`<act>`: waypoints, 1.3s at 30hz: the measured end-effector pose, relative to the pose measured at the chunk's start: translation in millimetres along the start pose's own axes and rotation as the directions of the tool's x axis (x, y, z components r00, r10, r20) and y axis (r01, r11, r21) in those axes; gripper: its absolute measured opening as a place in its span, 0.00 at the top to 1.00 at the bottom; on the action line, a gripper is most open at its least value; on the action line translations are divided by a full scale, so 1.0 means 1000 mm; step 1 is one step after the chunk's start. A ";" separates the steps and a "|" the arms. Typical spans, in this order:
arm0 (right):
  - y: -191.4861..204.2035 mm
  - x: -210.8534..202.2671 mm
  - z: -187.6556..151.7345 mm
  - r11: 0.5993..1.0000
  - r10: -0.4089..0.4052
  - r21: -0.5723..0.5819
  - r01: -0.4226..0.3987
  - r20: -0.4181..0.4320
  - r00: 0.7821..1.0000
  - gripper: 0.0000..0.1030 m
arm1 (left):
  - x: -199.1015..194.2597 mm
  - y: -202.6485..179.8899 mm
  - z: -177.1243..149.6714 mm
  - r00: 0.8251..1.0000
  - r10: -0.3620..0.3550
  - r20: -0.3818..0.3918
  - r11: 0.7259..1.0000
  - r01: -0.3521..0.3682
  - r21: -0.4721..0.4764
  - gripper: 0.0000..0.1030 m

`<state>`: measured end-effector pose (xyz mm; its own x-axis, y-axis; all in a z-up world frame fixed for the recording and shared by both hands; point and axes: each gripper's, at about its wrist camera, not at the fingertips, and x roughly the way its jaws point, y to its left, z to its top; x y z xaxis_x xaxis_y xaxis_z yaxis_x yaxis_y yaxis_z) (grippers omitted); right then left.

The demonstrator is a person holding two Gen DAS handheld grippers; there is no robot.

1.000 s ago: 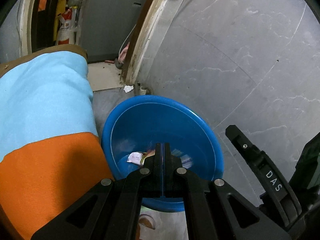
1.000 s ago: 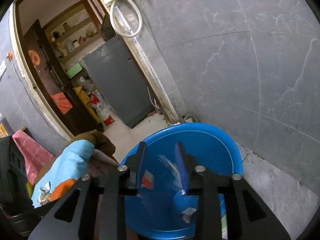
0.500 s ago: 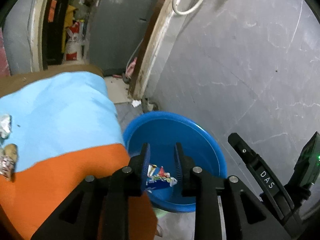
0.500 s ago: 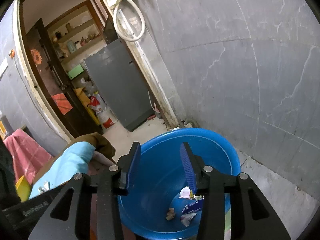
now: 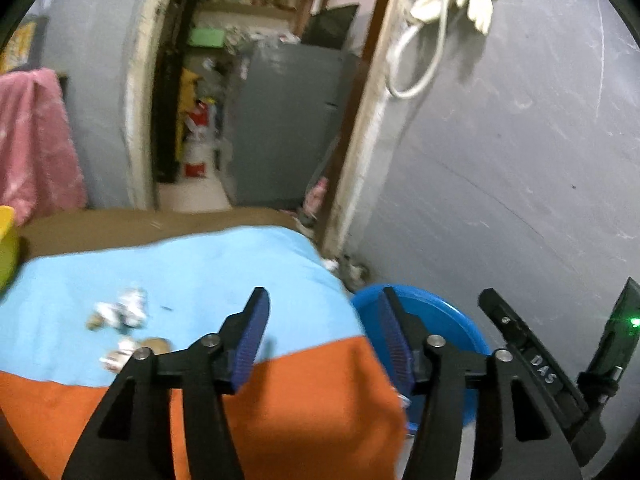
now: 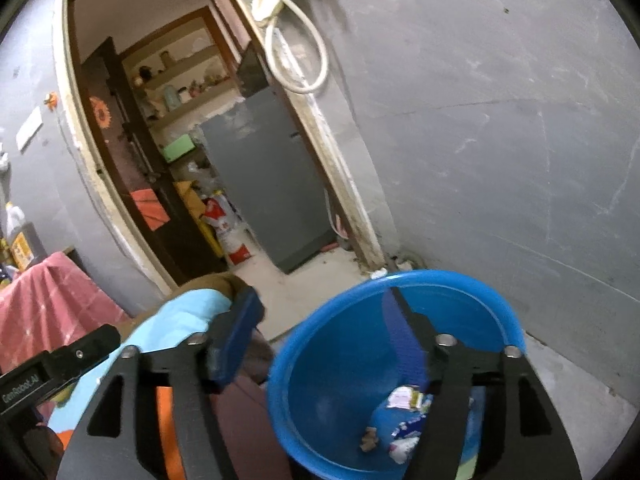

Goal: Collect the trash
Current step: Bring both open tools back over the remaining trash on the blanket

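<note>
A blue plastic basin (image 6: 332, 328) stands on the floor by the grey wall and holds several wrappers (image 6: 404, 400). It also shows in the left wrist view (image 5: 452, 320) beside the table. Crumpled wrappers (image 5: 120, 312) lie on the light blue and orange cloth (image 5: 200, 272) covering the table. My left gripper (image 5: 324, 324) is open and empty above the cloth's right edge. My right gripper (image 6: 320, 328) is open and empty above the basin's near rim.
An open doorway (image 6: 192, 160) leads to a room with a grey fridge (image 6: 264, 176) and shelves. A white hose (image 5: 416, 52) hangs on the wall. A pink cloth (image 5: 36, 140) hangs at the left. A yellow-green container (image 5: 6, 248) sits at the table's left edge.
Both grippers opened wide and let trash fall into the basin. The left gripper rose and swung left over the table; the right gripper pulled back slightly.
</note>
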<state>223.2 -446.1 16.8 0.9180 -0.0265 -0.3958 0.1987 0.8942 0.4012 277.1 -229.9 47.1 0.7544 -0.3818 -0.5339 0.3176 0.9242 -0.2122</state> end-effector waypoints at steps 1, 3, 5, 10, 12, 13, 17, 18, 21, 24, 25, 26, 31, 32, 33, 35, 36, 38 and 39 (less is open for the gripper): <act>0.005 -0.001 -0.001 1.000 0.013 -0.003 -0.013 0.008 1.000 0.29 | -0.006 0.004 0.001 1.000 0.019 0.019 1.000 -0.019 0.002 0.42; 0.015 -0.001 -0.001 0.999 0.043 -0.019 -0.042 0.022 0.999 0.26 | -0.017 0.014 0.002 0.997 0.051 0.050 0.999 -0.052 0.003 0.36; 0.030 -0.003 -0.003 0.996 0.072 -0.047 -0.070 0.046 0.996 0.22 | -0.029 0.024 0.002 0.993 0.085 0.085 0.996 -0.085 -0.001 0.26; 0.059 -0.009 -0.007 0.985 0.151 -0.094 -0.142 0.106 0.983 0.15 | -0.053 0.047 0.000 0.977 0.150 0.152 0.989 -0.150 -0.017 0.15; 0.070 -0.012 -0.008 0.978 0.185 -0.116 -0.171 0.126 0.975 0.08 | -0.063 0.063 -0.001 0.966 0.184 0.180 0.983 -0.181 -0.029 0.09; 0.078 -0.014 -0.010 0.972 0.210 -0.133 -0.192 0.139 0.968 0.05 | -0.069 0.068 -0.002 0.959 0.205 0.196 0.979 -0.202 -0.039 0.03; 0.104 -0.024 -0.018 0.950 0.279 -0.200 -0.240 0.193 0.941 0.00 | -0.088 0.089 -0.008 0.922 0.281 0.265 0.960 -0.269 -0.081 0.02; 0.110 -0.026 -0.020 0.943 0.294 -0.222 -0.249 0.200 0.935 0.00 | -0.091 0.092 -0.010 0.917 0.292 0.270 0.956 -0.279 -0.087 0.02; 0.129 -0.031 -0.026 0.921 0.331 -0.284 -0.266 0.216 0.918 0.00 | -0.104 0.111 -0.016 0.900 0.326 0.290 0.945 -0.307 -0.109 0.02; 0.146 -0.034 -0.034 0.900 0.357 -0.343 -0.270 0.221 0.907 0.00 | -0.112 0.125 -0.022 0.882 0.355 0.309 0.935 -0.331 -0.128 0.02; 0.150 -0.034 -0.035 0.894 0.363 -0.357 -0.271 0.222 0.905 0.00 | -0.116 0.131 -0.025 0.876 0.366 0.315 0.931 -0.340 -0.135 0.02; 0.155 -0.035 -0.038 0.886 0.373 -0.373 -0.274 0.224 0.901 0.00 | -0.120 0.136 -0.027 0.869 0.377 0.321 0.926 -0.350 -0.142 0.02; 0.174 -0.038 -0.048 0.855 0.409 -0.433 -0.285 0.224 0.884 0.00 | -0.134 0.156 -0.034 0.839 0.420 0.346 0.907 -0.391 -0.155 0.02; 0.178 -0.038 -0.050 0.847 0.414 -0.447 -0.286 0.219 0.883 0.00 | -0.136 0.160 -0.036 0.831 0.430 0.352 0.903 -0.402 -0.154 0.02; 0.181 -0.038 -0.052 0.842 0.418 -0.456 -0.289 0.213 0.883 0.00 | -0.138 0.163 -0.038 0.824 0.439 0.357 0.898 -0.412 -0.153 0.02; 0.189 -0.037 -0.057 0.825 0.427 -0.483 -0.292 0.194 0.883 0.00 | -0.141 0.168 -0.042 0.814 0.454 0.361 0.890 -0.428 -0.155 0.02; 0.191 -0.036 -0.060 0.818 0.430 -0.495 -0.294 0.186 0.883 0.00 | -0.141 0.170 -0.043 0.812 0.458 0.361 0.888 -0.432 -0.156 0.02; 0.196 -0.036 -0.065 0.804 0.437 -0.515 -0.297 0.173 0.883 0.00 | -0.143 0.176 -0.047 0.807 0.467 0.363 0.884 -0.437 -0.164 0.02; 0.200 -0.035 -0.067 0.797 0.439 -0.524 -0.299 0.164 0.883 0.00 | -0.144 0.178 -0.050 0.805 0.470 0.363 0.882 -0.440 -0.167 0.02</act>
<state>207.6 -236.6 55.1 0.9545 0.2959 -0.0378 -0.2960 0.9552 0.0051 196.8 -10.4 45.5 0.9647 0.1237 -0.2326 -0.1477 0.9851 -0.0886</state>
